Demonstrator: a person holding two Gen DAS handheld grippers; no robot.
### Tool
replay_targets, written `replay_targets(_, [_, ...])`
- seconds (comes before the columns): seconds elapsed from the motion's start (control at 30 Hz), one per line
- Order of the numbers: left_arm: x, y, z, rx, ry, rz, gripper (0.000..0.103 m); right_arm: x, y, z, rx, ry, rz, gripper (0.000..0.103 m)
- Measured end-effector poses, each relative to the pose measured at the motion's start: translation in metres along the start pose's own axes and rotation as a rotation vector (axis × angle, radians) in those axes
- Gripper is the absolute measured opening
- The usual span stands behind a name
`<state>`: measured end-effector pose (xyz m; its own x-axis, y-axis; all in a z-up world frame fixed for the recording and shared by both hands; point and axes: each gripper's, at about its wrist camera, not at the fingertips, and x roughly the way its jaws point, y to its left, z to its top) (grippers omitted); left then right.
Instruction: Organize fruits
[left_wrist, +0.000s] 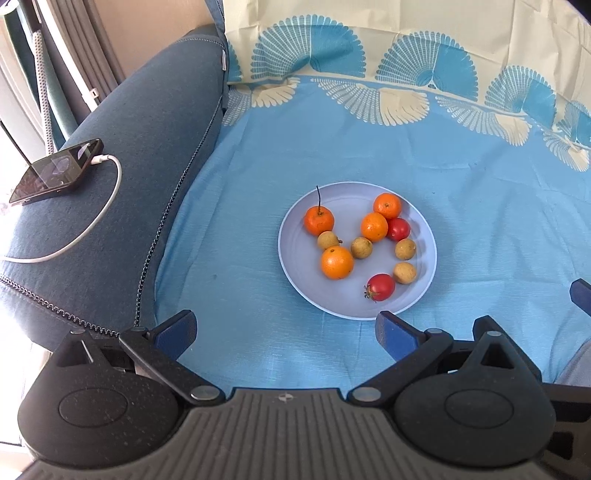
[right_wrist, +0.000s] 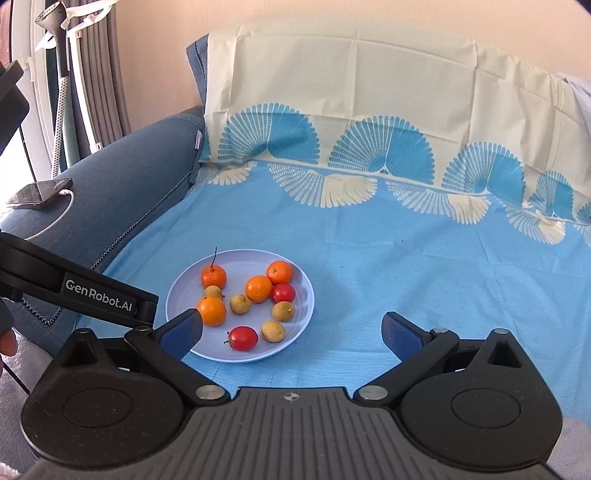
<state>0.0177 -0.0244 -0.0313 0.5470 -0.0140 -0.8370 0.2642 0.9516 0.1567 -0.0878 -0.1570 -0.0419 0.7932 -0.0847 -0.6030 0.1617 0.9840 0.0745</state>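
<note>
On the plate: four oranges (left_wrist: 337, 262), four small tan fruits (left_wrist: 361, 247) and two red tomatoes (left_wrist: 380, 287), all loose.
Plate (left_wrist: 295, 258): rests on blue cloth (left_wrist: 240, 221), ahead of both sets of jaws, touching neither.
Left gripper (left_wrist: 286, 326): jaws wide, empty.
Right gripper (right_wrist: 291, 332): jaws wide, empty; plate toward its left finger.
Armrest (left_wrist: 147, 129): phone (left_wrist: 55, 171) charging.

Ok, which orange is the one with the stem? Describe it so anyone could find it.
On the blue bedsheet sits a pale plate of fruit. The stemmed orange lies at its far left edge, beside a small tan fruit. Only it carries a long dark stalk pointing up.
</note>
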Motion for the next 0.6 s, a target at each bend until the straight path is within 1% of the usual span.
replay_targets(0.17, [-0.007, -0.002, -0.004, 0.011, -0.014, 0.001, 0.103, -0.010, -0.001, -0.003, 0.002, -0.019, -0.011, 0.102])
replay_targets(0.37, [-0.014, -0.008, -0.005, 0.032, -0.044, 0.020, 0.103, -0.018, -0.003, -0.003, -0.005, -0.043, -0.016, 0.102])
replay_targets(0.6, [-0.017, -0.009, -0.006, 0.027, -0.043, 0.036, 0.103, -0.022, 0.000, -0.004, -0.018, -0.046, -0.008, 0.102])
